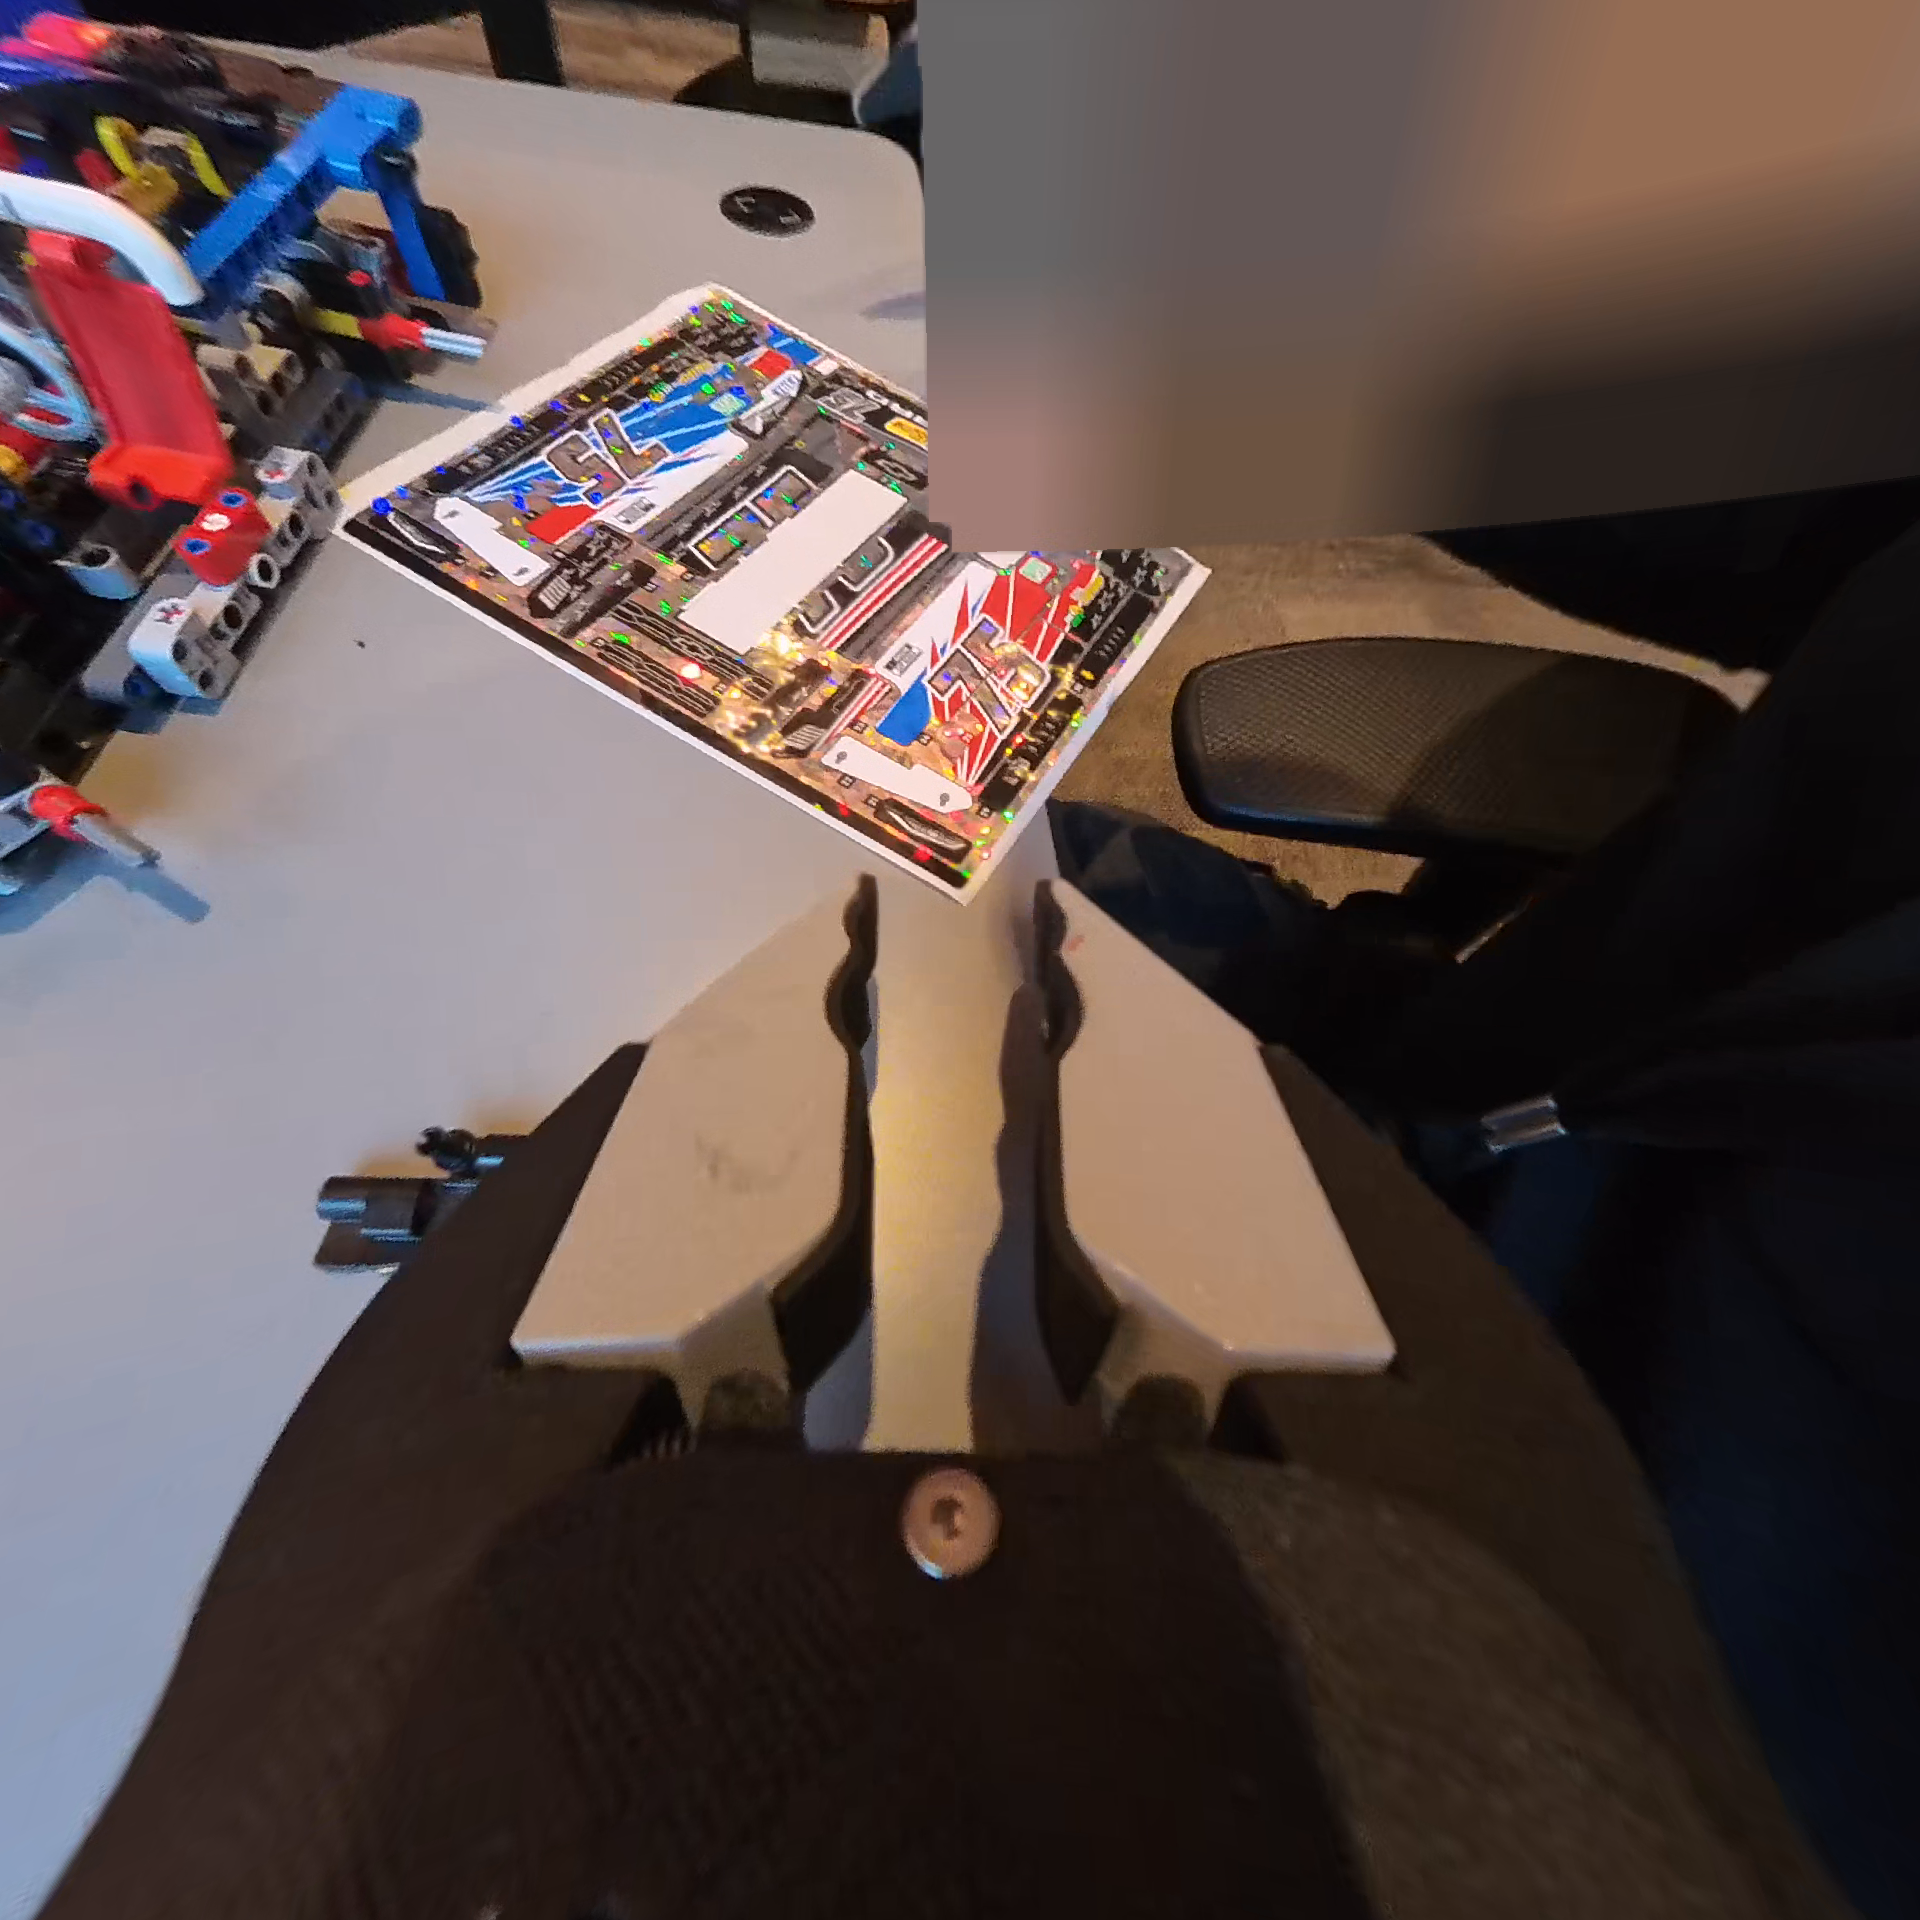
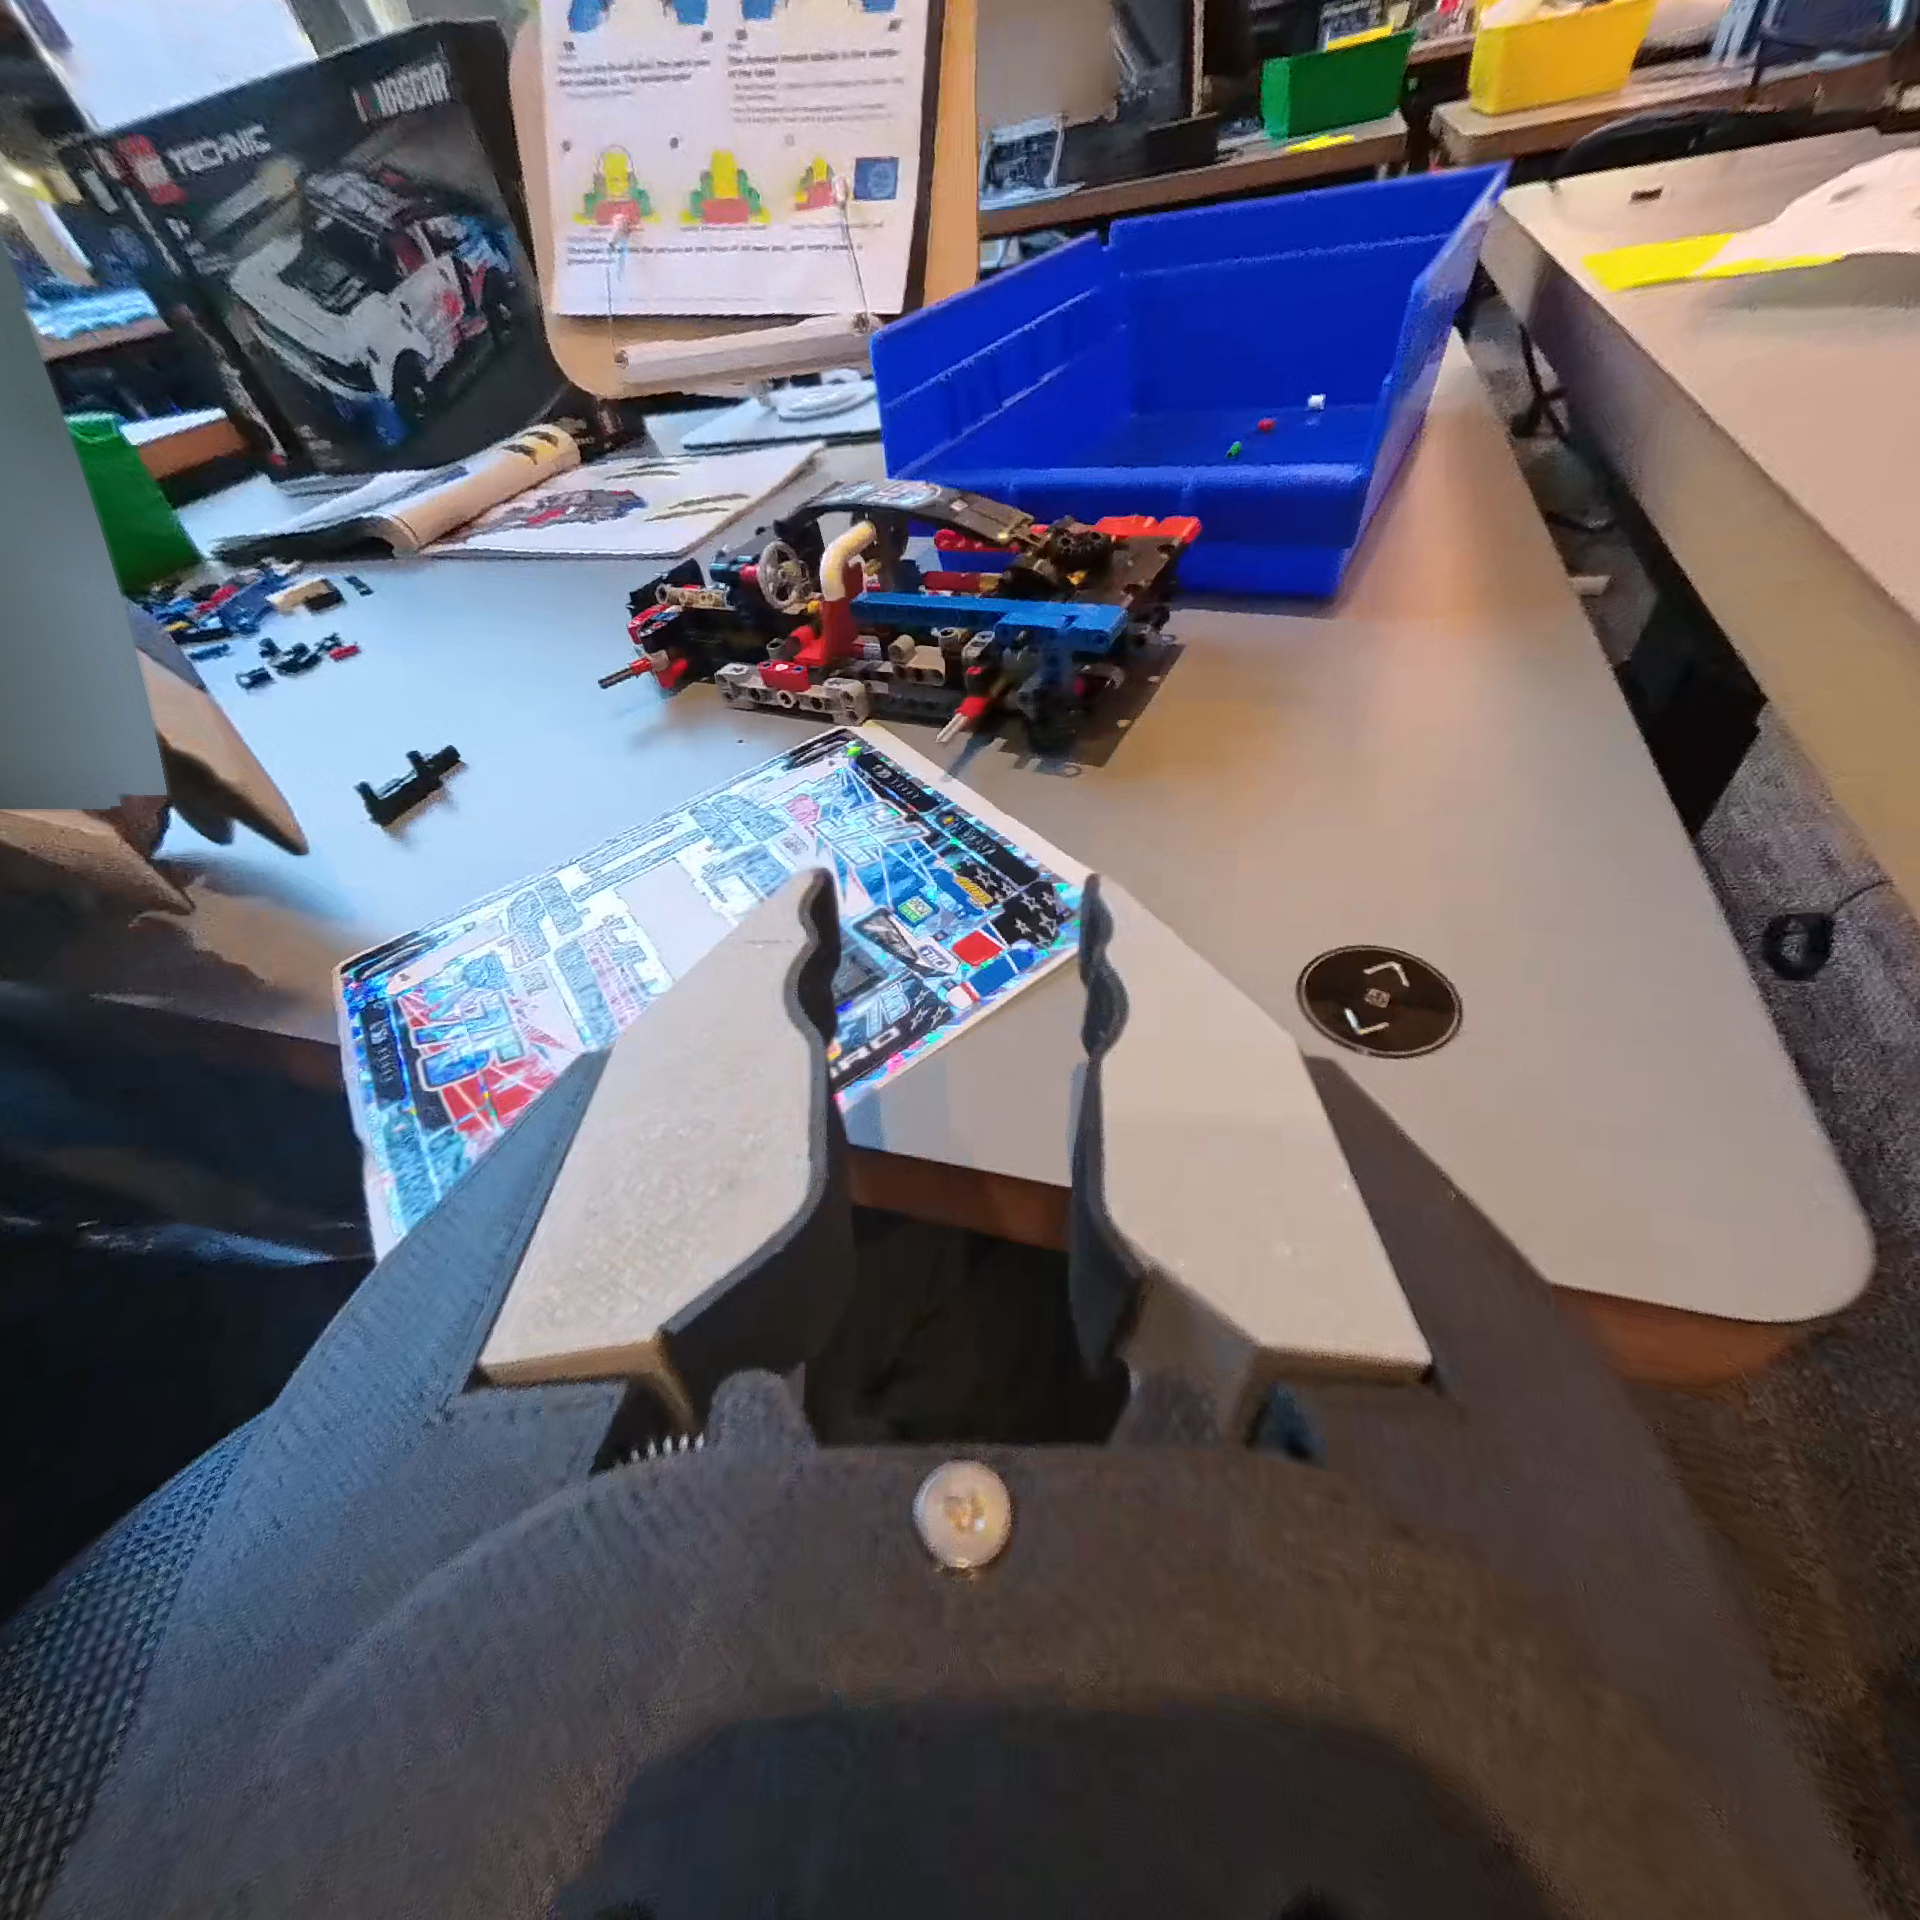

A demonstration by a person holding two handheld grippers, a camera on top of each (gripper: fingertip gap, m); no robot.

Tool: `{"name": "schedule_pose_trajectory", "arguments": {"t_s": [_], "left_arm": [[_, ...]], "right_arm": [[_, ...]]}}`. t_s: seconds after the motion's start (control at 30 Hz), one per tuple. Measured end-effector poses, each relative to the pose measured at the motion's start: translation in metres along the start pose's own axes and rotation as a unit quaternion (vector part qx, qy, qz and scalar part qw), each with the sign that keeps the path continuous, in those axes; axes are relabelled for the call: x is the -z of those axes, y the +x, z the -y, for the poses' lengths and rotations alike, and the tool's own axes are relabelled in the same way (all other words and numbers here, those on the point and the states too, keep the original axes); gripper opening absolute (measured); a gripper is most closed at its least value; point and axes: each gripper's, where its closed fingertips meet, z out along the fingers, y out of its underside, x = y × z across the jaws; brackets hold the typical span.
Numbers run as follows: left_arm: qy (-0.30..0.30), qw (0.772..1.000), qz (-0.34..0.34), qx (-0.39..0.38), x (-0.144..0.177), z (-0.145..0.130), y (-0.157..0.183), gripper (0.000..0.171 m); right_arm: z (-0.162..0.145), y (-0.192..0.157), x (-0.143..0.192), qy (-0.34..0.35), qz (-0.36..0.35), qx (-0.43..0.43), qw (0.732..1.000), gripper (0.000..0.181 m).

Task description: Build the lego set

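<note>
Glossy holographic sticker sheet (image 2: 707,966) lies flat on the matte table (image 2: 1455,831); both tongs (image 1: 951,894) (image 2: 951,899) gape, empty.

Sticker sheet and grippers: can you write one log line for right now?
left gripper: open, empty | right gripper: open, empty | sticker sheet: flat, overhanging table edge | lego car: partly built

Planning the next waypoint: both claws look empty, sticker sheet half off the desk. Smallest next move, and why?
Probably slide the sticker sheet back onto the desk. One corner overhangs the near edge, so it could slip. The right claw is open, empty and right above the sheet's on-desk end; the left claw is also open, by another corner. The partly built car sits untouched beyond.
</note>
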Motion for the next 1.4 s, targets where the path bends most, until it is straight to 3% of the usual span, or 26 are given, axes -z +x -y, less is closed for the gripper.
{"name": "schedule_pose_trajectory", "arguments": {"t_s": [0.3, 0.43, 0.73, 0.93, 1.17, 1.33, 1.4], "left_arm": [[-0.022, 1.000, -0.010, -0.003, -0.005, -0.005, 0.002, 0.029], [-0.006, 1.000, -0.005, -0.015, -0.003, 0.000, 0.002, 0.023], [-0.009, 1.000, -0.007, -0.015, -0.004, -0.001, 0.002, 0.023], [0.002, 1.000, 0.010, -0.020, -0.015, 0.012, -0.007, 0.023], [-0.029, 0.999, -0.023, -0.010, -0.041, 0.016, 0.003, 0.029], [-0.102, 0.994, -0.036, -0.018, -0.052, -0.005, 0.010, 0.030], [-0.103, 0.993, -0.038, -0.034, -0.052, -0.005, 0.016, 0.029]], "right_arm": [[-0.012, 0.006, 0.012, -0.029, 0.010, -0.029, 0.999, 0.042], [-0.019, 0.009, 0.014, -0.029, -0.001, -0.032, 0.999, 0.042], [-0.030, -0.001, 0.014, -0.064, 0.004, -0.047, 0.997, 0.037], [-0.051, -0.017, 0.015, -0.106, 0.015, -0.102, 0.989, 0.036], [-0.066, -0.053, 0.004, -0.109, 0.113, -0.260, 0.953, 0.035], [-0.050, -0.067, 0.001, -0.059, 0.175, -0.338, 0.923, 0.000], [-0.037, -0.074, 0.007, -0.033, 0.200, -0.339, 0.918, 0.000]]}}
